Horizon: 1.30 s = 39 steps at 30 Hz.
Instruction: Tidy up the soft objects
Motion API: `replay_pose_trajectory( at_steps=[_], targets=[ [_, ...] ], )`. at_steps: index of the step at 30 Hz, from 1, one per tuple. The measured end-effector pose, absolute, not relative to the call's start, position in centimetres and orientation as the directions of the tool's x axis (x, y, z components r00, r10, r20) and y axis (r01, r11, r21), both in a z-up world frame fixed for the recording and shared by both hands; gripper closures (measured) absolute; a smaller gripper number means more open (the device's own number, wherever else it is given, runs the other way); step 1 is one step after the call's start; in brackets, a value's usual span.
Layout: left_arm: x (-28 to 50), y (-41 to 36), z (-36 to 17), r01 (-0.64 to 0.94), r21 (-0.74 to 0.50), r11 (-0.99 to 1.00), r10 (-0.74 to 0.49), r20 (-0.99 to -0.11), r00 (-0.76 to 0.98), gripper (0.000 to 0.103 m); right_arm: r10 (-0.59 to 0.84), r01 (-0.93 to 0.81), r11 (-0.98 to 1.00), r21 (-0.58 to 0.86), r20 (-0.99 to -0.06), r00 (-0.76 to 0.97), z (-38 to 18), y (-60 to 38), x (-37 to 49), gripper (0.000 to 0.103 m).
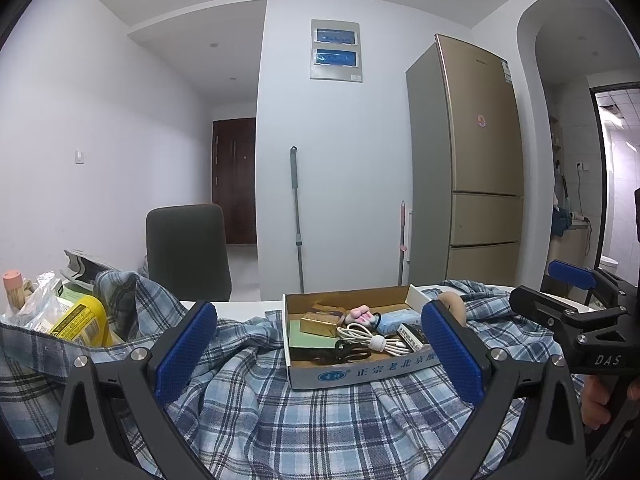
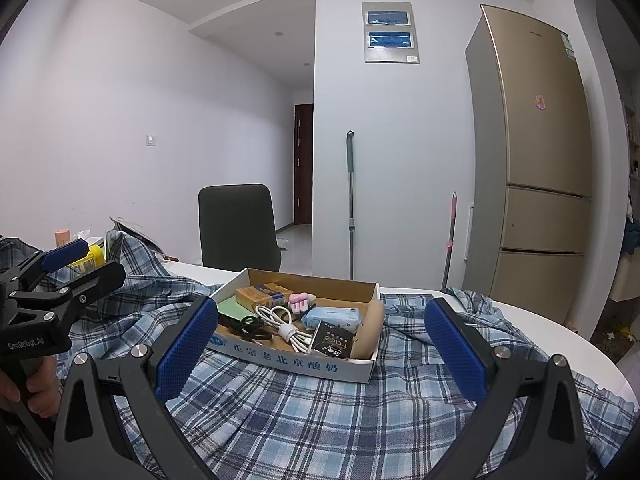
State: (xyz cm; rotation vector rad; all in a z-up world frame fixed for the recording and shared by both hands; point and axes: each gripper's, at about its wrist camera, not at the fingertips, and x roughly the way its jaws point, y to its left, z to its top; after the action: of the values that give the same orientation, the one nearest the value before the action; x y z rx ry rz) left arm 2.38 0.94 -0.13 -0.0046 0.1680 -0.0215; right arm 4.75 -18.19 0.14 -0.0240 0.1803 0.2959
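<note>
A blue plaid shirt (image 1: 304, 412) (image 2: 320, 408) lies rumpled across the white table. On it sits a shallow cardboard box (image 1: 360, 374) (image 2: 296, 362) holding a white cable (image 2: 286, 326), scissors, a pink soft toy (image 1: 360, 315) (image 2: 300, 301), a blue tissue pack (image 2: 334, 316) and small cartons. My left gripper (image 1: 320, 344) is open just above the shirt, its blue pads flanking the box's near side. My right gripper (image 2: 322, 340) is open too, also low over the shirt in front of the box. Each gripper shows at the edge of the other's view, held by a hand.
A yellow bottle (image 1: 82, 320), plastic bags and a pink-capped jar (image 1: 14, 286) crowd the table's left end. A dark chair (image 2: 238, 232) stands behind the table. Mop handles (image 2: 351, 204) lean on the far wall beside a gold fridge (image 2: 536, 152). The table's rounded edge (image 2: 592, 360) curves at right.
</note>
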Motion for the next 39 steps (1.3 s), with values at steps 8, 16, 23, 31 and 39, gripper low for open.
replay_pose_trajectory(
  at_steps=[8, 16, 23, 31, 39],
  targets=[
    [2.38, 0.95, -0.12, 0.021, -0.005, 1.0, -0.021, -0.169, 0.985, 0.0, 0.286, -0.291, 0.957, 0.002, -0.184, 0.94, 0.16, -18.15, 4.88, 0.0],
    [2.41, 0.87, -0.13, 0.019, -0.005, 1.0, -0.02, -0.168, 0.986, 0.0, 0.286, -0.291, 0.957, 0.001, -0.184, 0.94, 0.21, -18.14, 4.87, 0.0],
    [2.59, 1.05, -0.29, 0.018, -0.014, 1.0, -0.021, -0.178, 0.984, 0.0, 0.286, -0.291, 0.957, -0.001, -0.181, 0.941, 0.29, -18.19, 4.87, 0.0],
    [2.66, 1.17, -0.45, 0.017, -0.016, 1.0, -0.019, -0.18, 0.983, 0.0, 0.286, -0.291, 0.957, -0.001, -0.181, 0.941, 0.28, -18.14, 4.85, 0.0],
    [2.66, 1.2, -0.46, 0.016, -0.018, 1.0, -0.019, -0.18, 0.983, 0.0, 0.286, -0.291, 0.957, -0.001, -0.182, 0.941, 0.29, -18.12, 4.85, 0.0]
  ],
)
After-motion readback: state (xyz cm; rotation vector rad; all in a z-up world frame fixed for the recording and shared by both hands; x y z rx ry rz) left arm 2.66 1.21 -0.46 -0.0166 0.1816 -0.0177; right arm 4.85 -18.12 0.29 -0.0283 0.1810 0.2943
